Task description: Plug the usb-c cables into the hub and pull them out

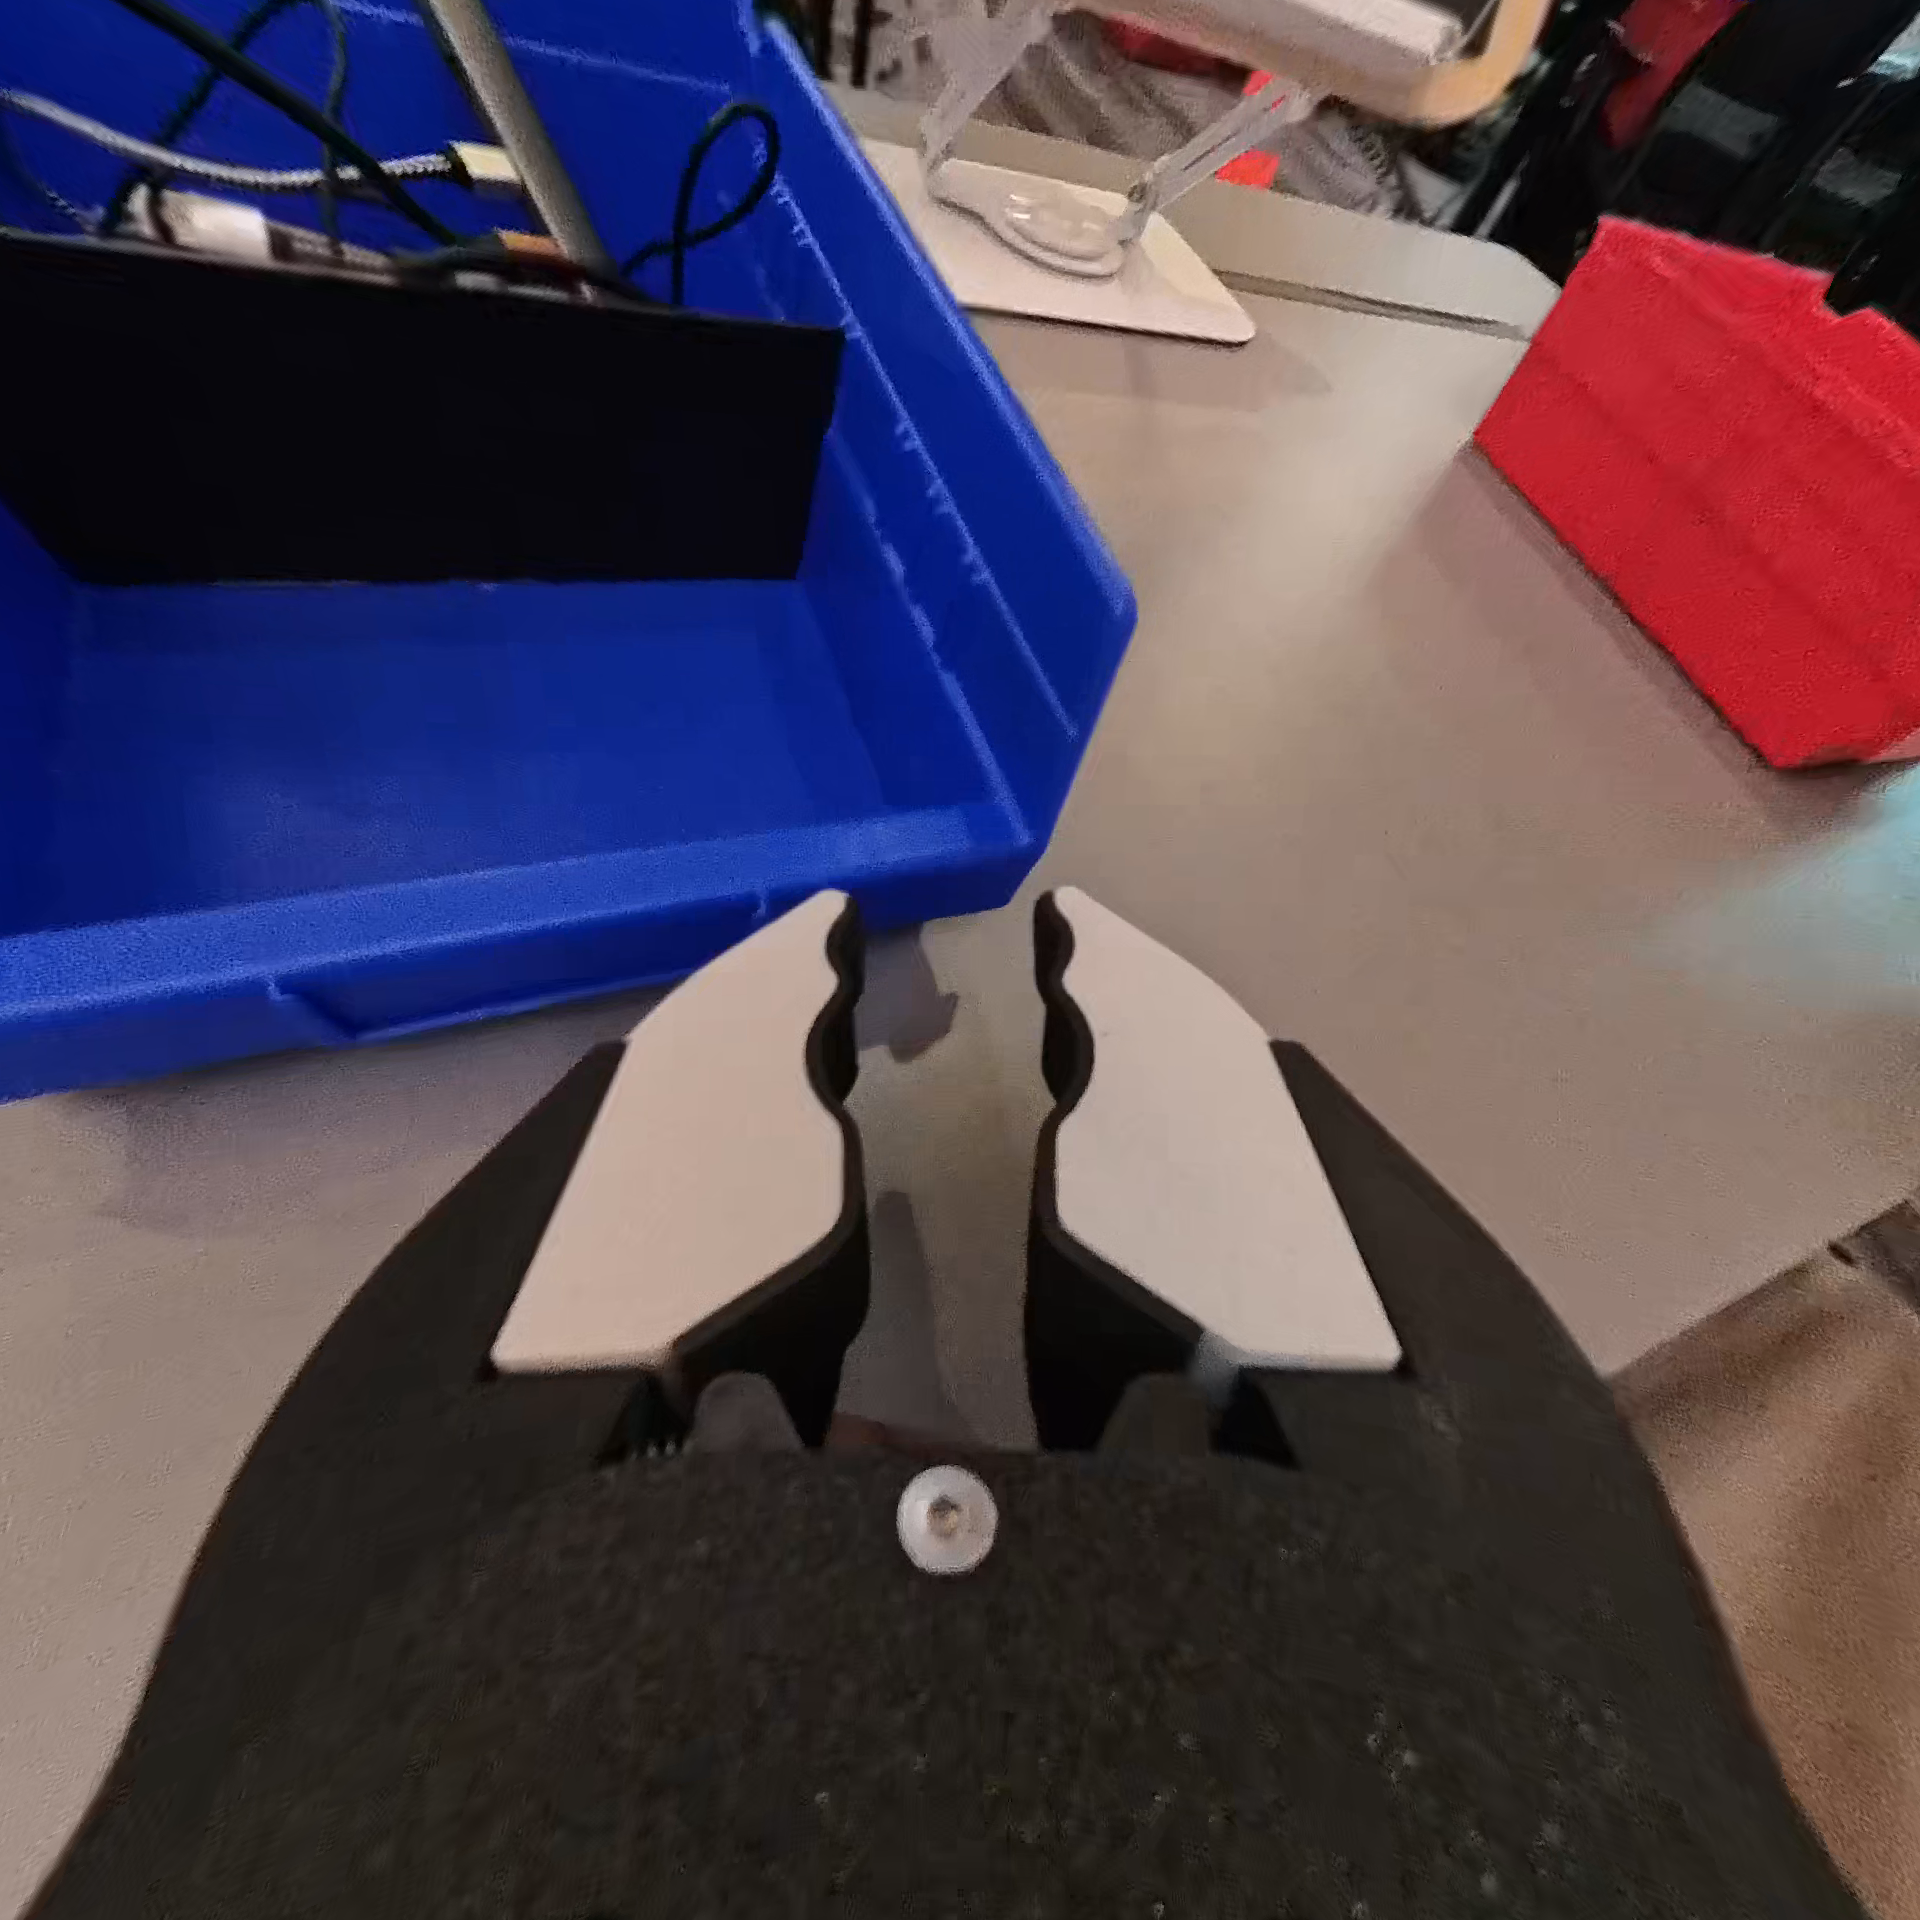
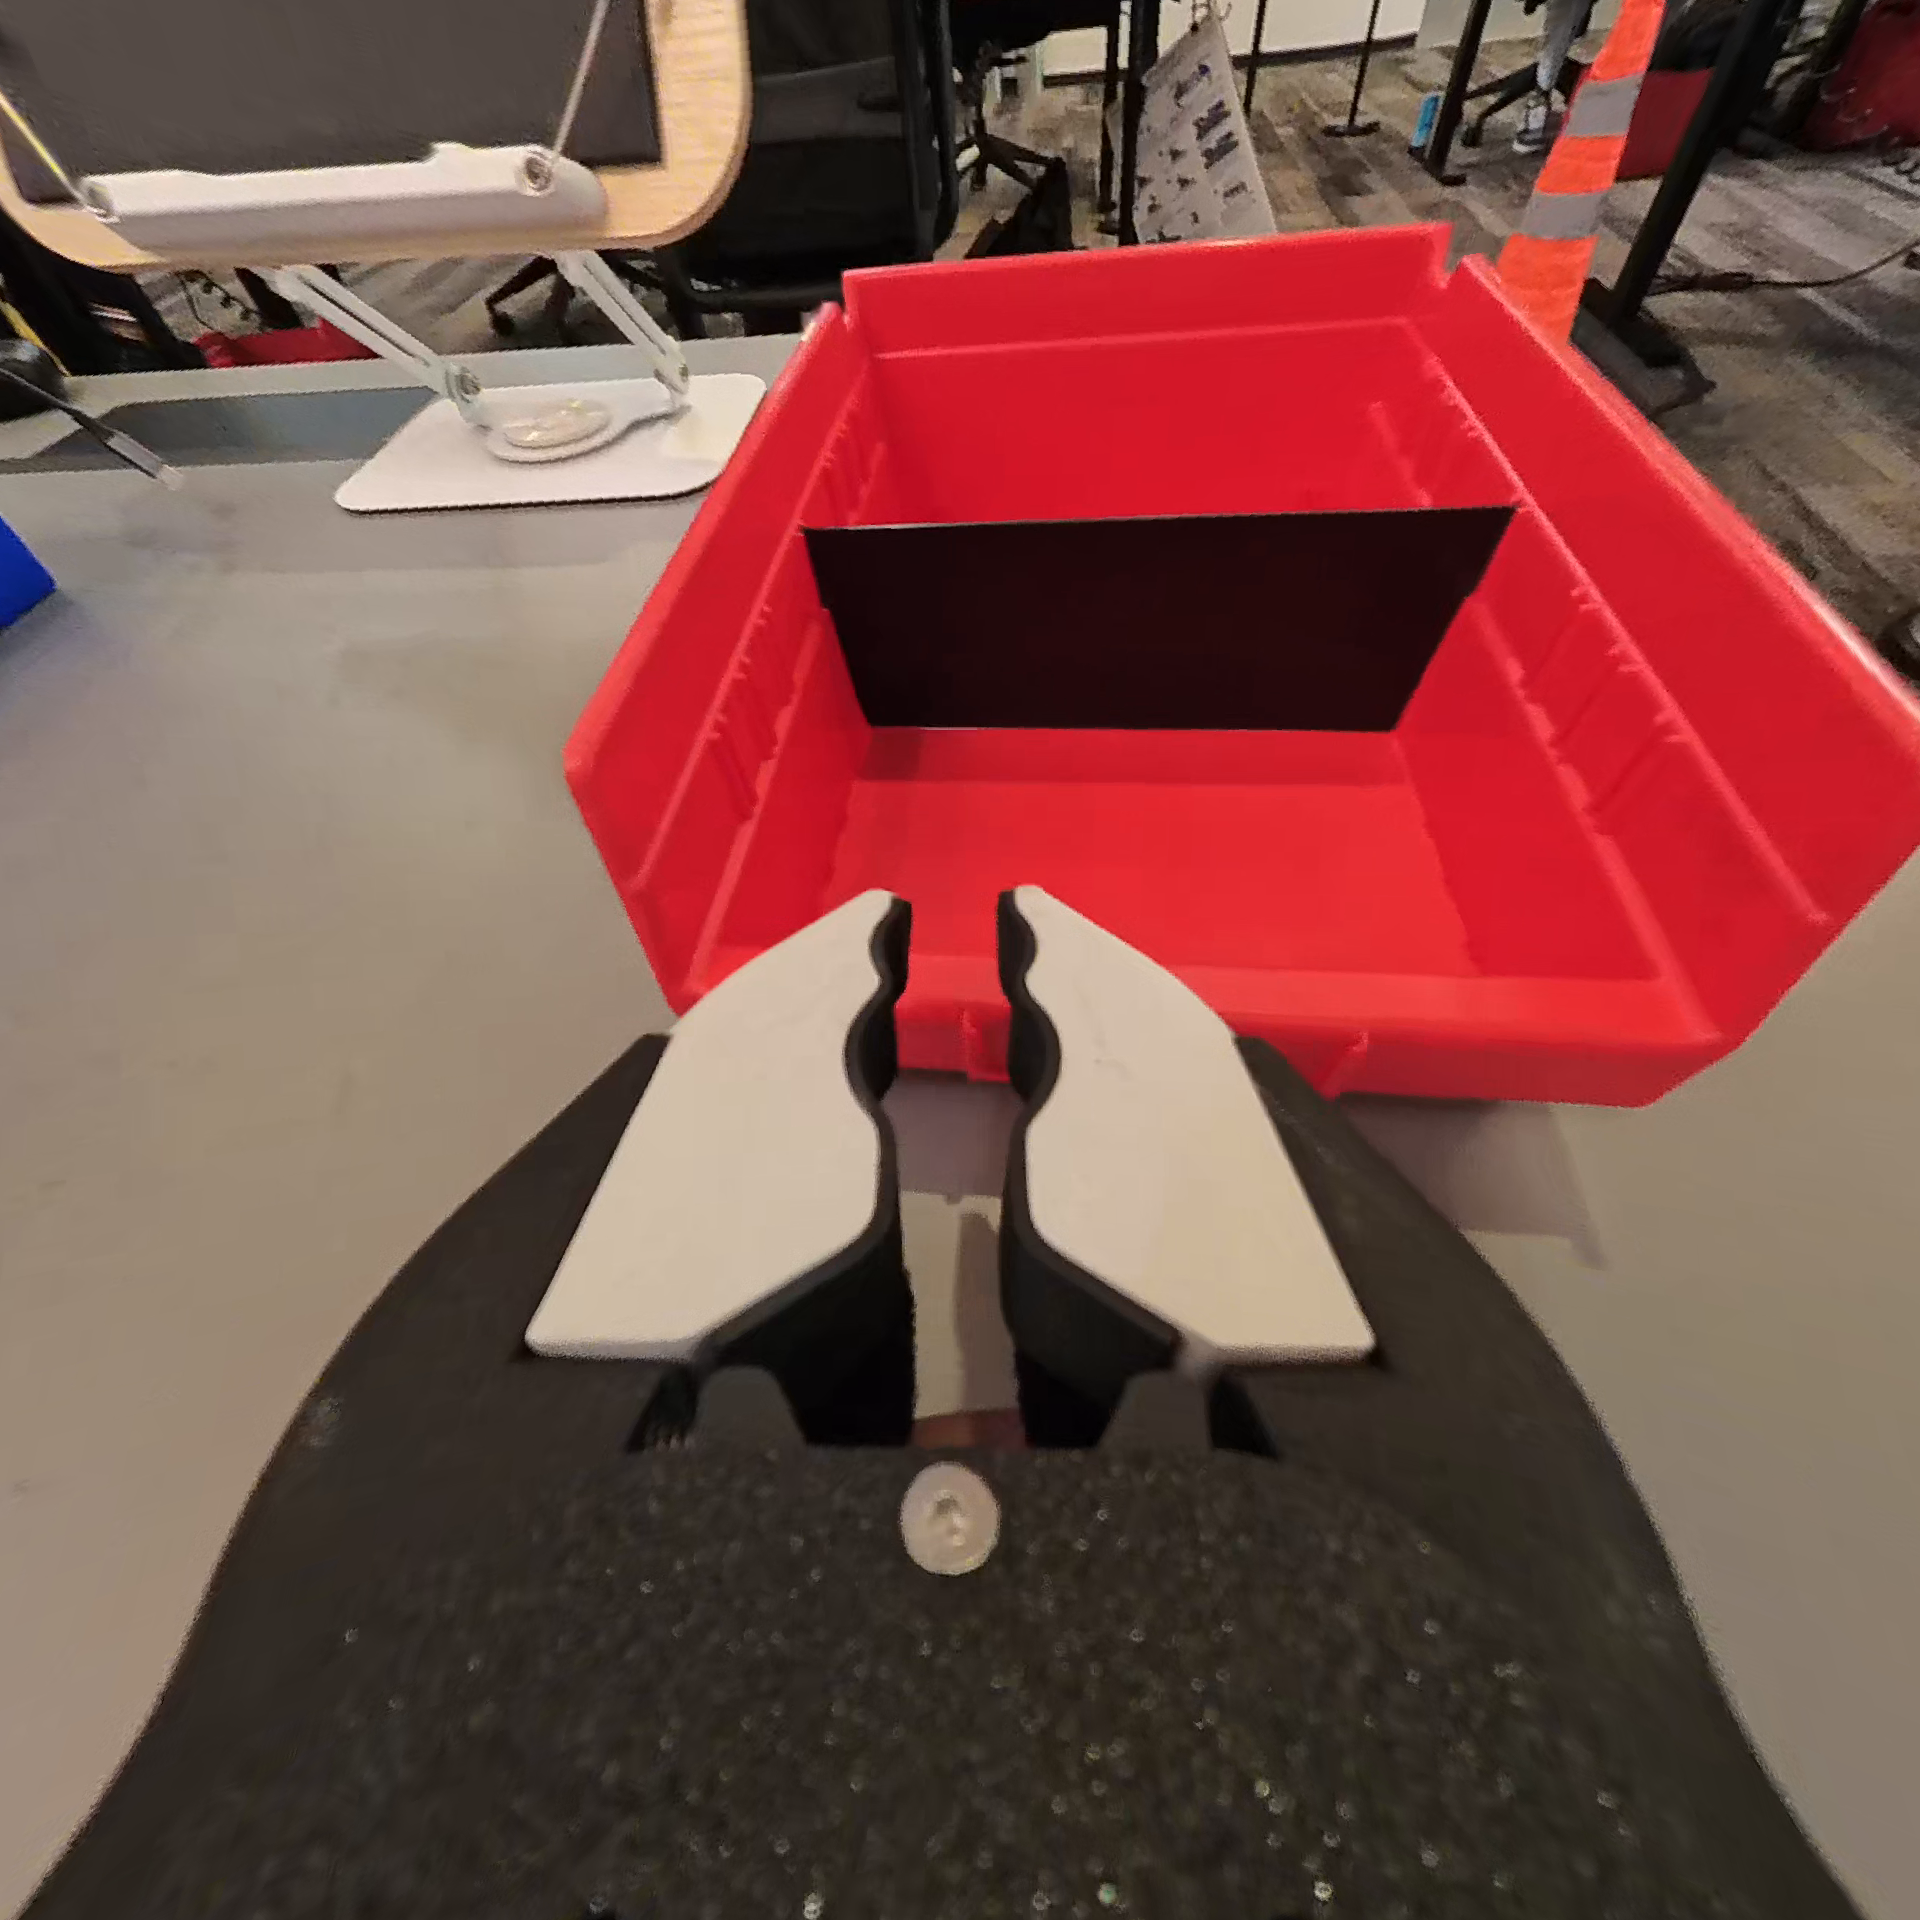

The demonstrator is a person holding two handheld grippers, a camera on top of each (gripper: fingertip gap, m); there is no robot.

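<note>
My left gripper (image 1: 948, 925) is hovering low over the grey table (image 1: 1299, 665) with its fingers (image 1: 727, 1122) spread apart and gripping nothing; only bare tabletop is showing through the gap. Its tips are pointing at the near right corner of the blue bin (image 1: 499, 873), which is sitting just ahead and to the left. A black divider (image 1: 416, 447) is splitting that bin across. The near compartment is lying bare, while behind the divider the cables (image 1: 312, 166) are lying tangled together: a pale braided one with a metal plug end and several thin dark ones looping up over the far wall. A flat dark device is peeking over the divider's top edge among them; I cannot tell for sure whether it is the hub.

My right gripper (image 2: 954, 914) is also hanging above the table, its fingers (image 2: 748, 1143) parted by a narrower gap and pinching nothing. Its tips are sitting just over the near wall of the red bin (image 2: 1714, 727), which is holding its own black divider (image 2: 1132, 623) standing across the middle, with both compartments showing only red floor.

A white stand (image 2: 551, 436) with a hinged arm is resting on the table between the two bins, farther back.
</note>
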